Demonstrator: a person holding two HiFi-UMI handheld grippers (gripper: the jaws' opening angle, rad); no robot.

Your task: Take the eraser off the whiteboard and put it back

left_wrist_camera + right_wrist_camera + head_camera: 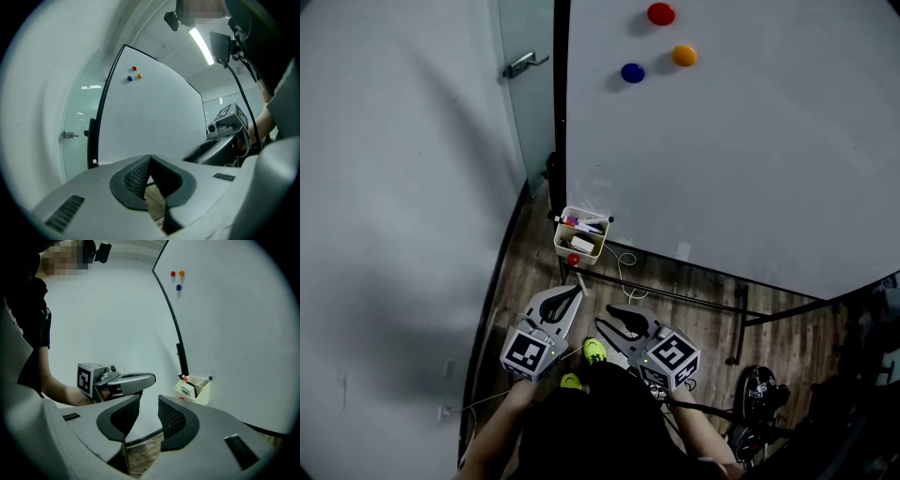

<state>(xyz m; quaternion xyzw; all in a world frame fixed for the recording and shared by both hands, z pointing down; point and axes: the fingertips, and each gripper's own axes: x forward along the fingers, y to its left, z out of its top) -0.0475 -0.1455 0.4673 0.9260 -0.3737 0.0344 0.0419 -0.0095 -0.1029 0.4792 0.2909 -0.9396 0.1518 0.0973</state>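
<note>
Low on the whiteboard (722,141), the eraser (582,244) was kept in a tray (592,253), well beyond clenched left gripper (575,292) and released right gripper (615,319) jaws.

Dim, bluish pictures; a ceiling strip light (201,45) glows overhead, fisheye edges dark and bent.

The right gripper (149,404) fills the foreground, jaws apart with nothing between the ribbed pads (172,417) — only wood floor (140,453) shows through the gap. Beyond, to the left, the left gripper (147,379) is seen side-on, held level by a person's hand (112,391), its marker cube (86,378) facing the camera. The whiteboard (234,333) rises at right with red (172,273), orange (181,273) and blue (178,287) magnets near its top. At its lower edge hangs a cream box (202,394) holding markers (206,379) and a white block (189,390).
</note>
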